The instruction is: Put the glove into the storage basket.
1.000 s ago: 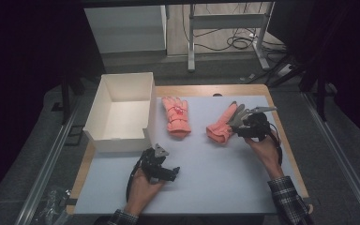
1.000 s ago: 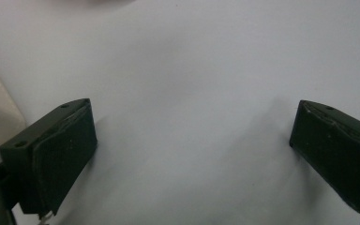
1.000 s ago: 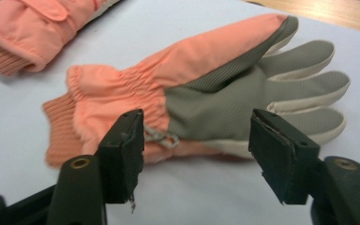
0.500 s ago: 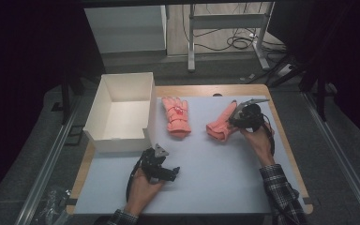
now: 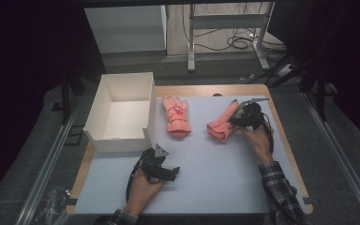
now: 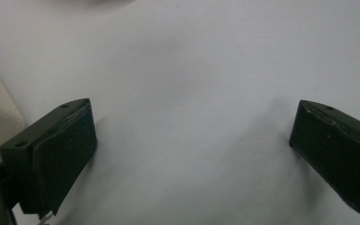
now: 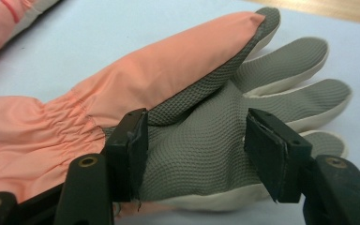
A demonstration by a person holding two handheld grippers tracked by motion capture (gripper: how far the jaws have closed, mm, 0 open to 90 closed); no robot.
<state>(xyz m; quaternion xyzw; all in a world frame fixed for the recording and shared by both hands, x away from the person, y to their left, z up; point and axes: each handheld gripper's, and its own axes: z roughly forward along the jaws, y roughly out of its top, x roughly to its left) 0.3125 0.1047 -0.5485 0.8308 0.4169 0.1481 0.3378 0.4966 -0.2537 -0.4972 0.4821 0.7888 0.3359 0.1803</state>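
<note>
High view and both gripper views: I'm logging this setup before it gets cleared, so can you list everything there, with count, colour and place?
Gloves: 2, salmon pink; one lies flat mid-table beside the box, the other to its right, its grey textured palm between the right gripper's jaws.
Box: 1, white, open-topped, nothing inside, at the table's left edge.
Table cover: 1, pale blue-grey sheet over a wooden top.
Shelf unit: 1, white, on the floor beyond the table.
Cables: several, black, on the floor at the back.
Left gripper: 1, black, jaws open over bare sheet near the front edge.
Right gripper: 1, black, jaws astride the right glove, gaps showing beside the pads.
</note>
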